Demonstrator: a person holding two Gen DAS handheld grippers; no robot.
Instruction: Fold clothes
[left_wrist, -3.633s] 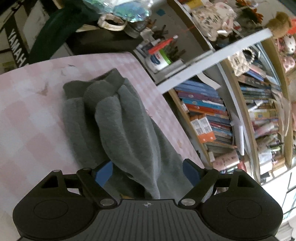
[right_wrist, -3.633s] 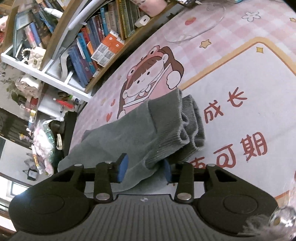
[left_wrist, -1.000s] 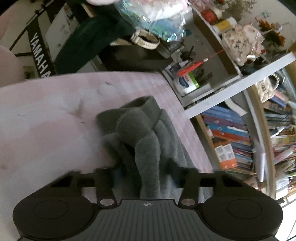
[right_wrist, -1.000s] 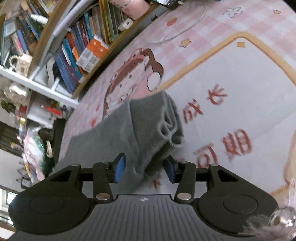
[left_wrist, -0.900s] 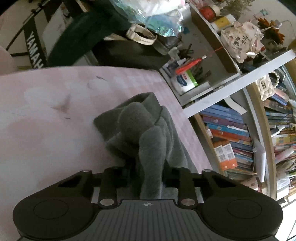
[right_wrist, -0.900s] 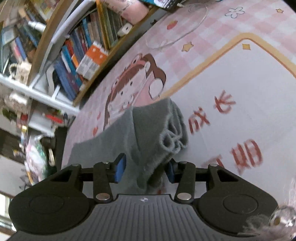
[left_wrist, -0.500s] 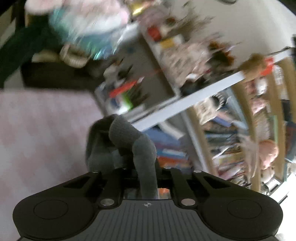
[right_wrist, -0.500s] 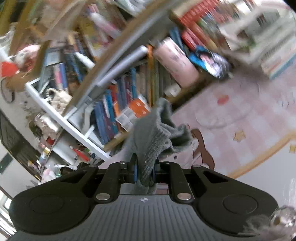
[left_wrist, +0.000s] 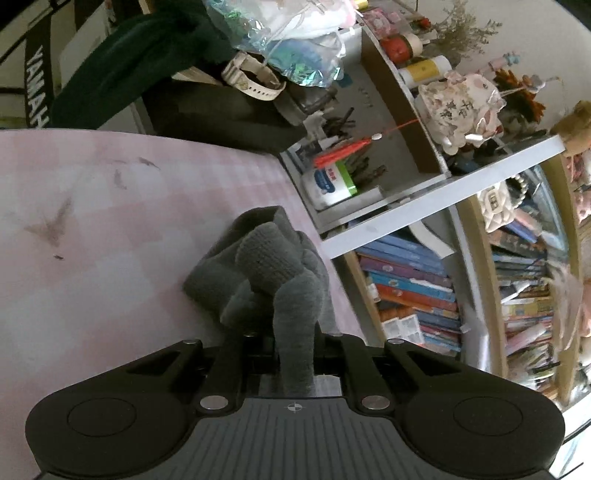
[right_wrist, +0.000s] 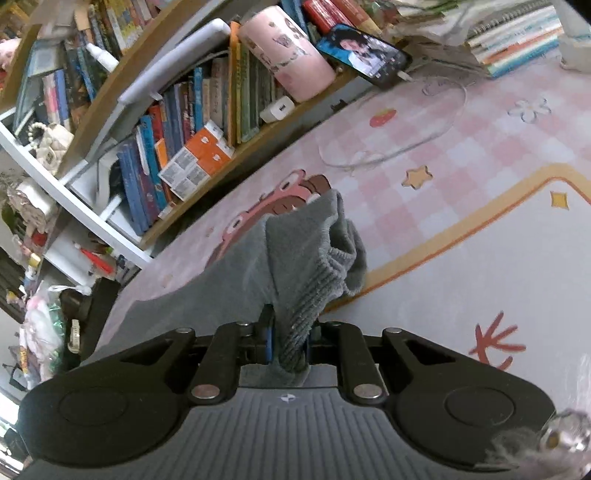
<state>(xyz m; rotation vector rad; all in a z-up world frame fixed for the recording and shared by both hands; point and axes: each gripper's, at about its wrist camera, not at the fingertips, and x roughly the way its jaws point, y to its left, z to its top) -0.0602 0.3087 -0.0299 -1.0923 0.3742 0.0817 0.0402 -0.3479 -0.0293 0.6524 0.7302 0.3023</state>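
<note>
Left gripper (left_wrist: 295, 343) clamped tight on a bunched fold of the grey knit garment (left_wrist: 266, 266), near the far edge of the pink checked table mat (left_wrist: 92, 221) by the bookshelf (left_wrist: 424, 288). Right gripper (right_wrist: 290, 341) likewise pinched on the garment's ribbed hem (right_wrist: 314, 291), over the mat's cartoon print. "YAMAHA" readable on a dark panel (left_wrist: 37, 92) beyond the mat's far left corner.

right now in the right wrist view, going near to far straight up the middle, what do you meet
right gripper clamped on the grey knitted garment's ribbed edge → cartoon girl printed on the pink checked mat → orange and white boxes on the wooden bookshelf → pink cylindrical case lying on its side
</note>
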